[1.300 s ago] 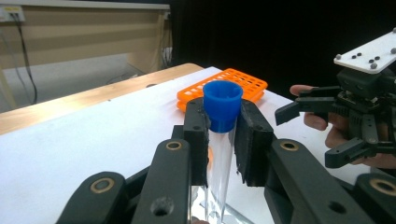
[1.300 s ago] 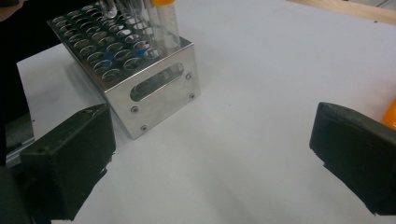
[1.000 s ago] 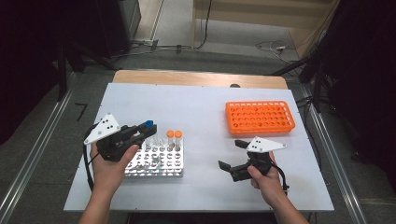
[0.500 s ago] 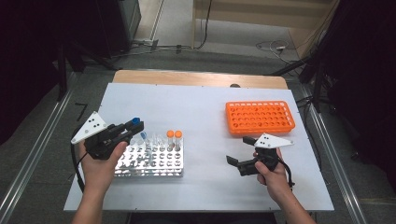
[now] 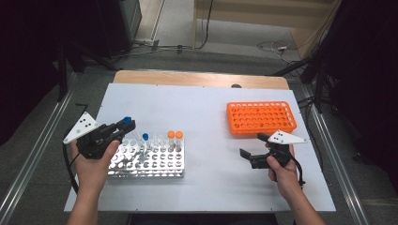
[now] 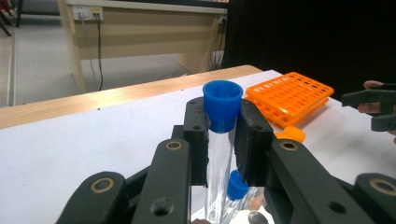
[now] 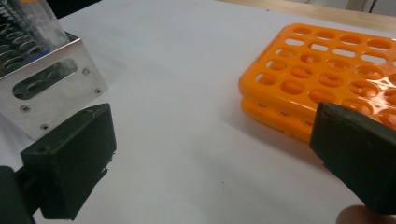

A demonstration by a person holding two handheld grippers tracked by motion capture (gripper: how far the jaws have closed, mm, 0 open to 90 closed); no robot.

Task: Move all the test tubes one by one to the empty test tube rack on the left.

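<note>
Left tool (image 6: 223,140) has lifted 1 blue-cap tube (image 6: 221,140) clear of the metal rack (image 5: 148,161), clamped tight. Rack keeps 1 blue-cap tube, 2 orange. Right tool (image 5: 251,150) wide apart beside it.

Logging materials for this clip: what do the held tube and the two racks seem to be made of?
The tube looks like clear plastic or glass, see-through, with a matte blue plastic cap. The near rack looks like polished metal, mirror-bright with screw heads. The orange rack looks like moulded plastic, evenly coloured and slightly glossy.
</note>
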